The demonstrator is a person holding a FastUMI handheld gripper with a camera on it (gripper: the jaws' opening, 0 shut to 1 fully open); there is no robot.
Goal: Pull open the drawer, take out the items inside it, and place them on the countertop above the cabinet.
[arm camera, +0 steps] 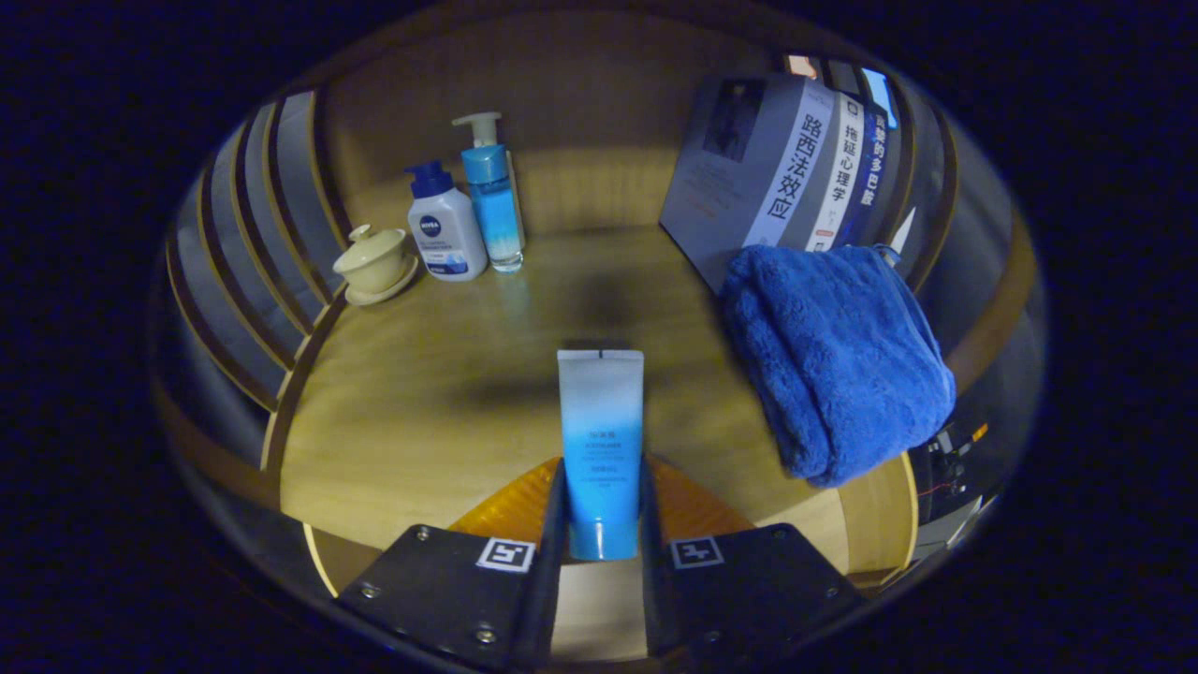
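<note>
Pinched between both fingers of my gripper (601,524), the tube (600,449) stands upright with its cap end down, over the near part of the countertop (421,393). Relative to the tube, a folded towel (833,360) lies just to the right, with books (777,168) leaning behind that. Far left beyond the tube stand two pump bottles (468,211), and a lidded cup (374,262) on its saucer sits left of them.
</note>
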